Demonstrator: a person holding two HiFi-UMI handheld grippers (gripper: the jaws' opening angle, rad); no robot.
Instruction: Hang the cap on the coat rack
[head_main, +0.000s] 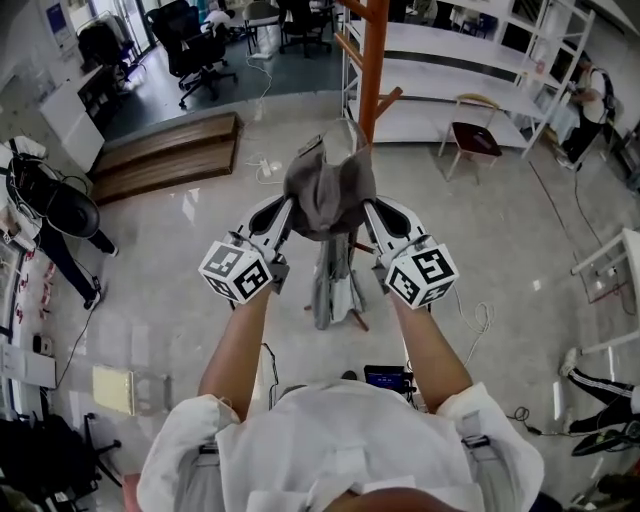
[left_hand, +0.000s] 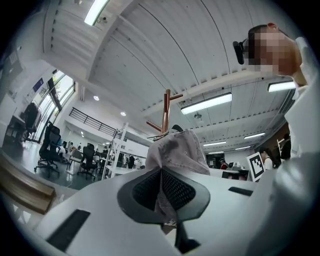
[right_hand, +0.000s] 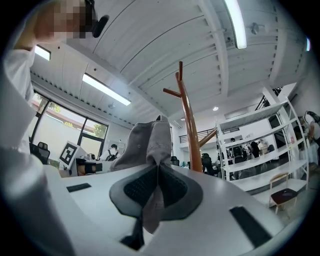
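Person wears white shirt (head_main: 340, 430), sleeves (head_main: 180, 430) bunched above elbows, w/ grey straps (head_main: 480, 455) at shoulders. Left gripper (head_main: 284, 214) & right gripper (head_main: 370, 212): white plastic shells, each w/ a cube (head_main: 237, 271) of black-on-white square markers at rear. Pads (left_hand: 148, 189) dark grey, fine mesh texture; black slots in shells.

I am seeing the glossy floor (head_main: 500, 260) carrying the coat rack (head_main: 372, 60), a low wooden platform (head_main: 165, 155) lying left, a chair (head_main: 472, 135) standing right.
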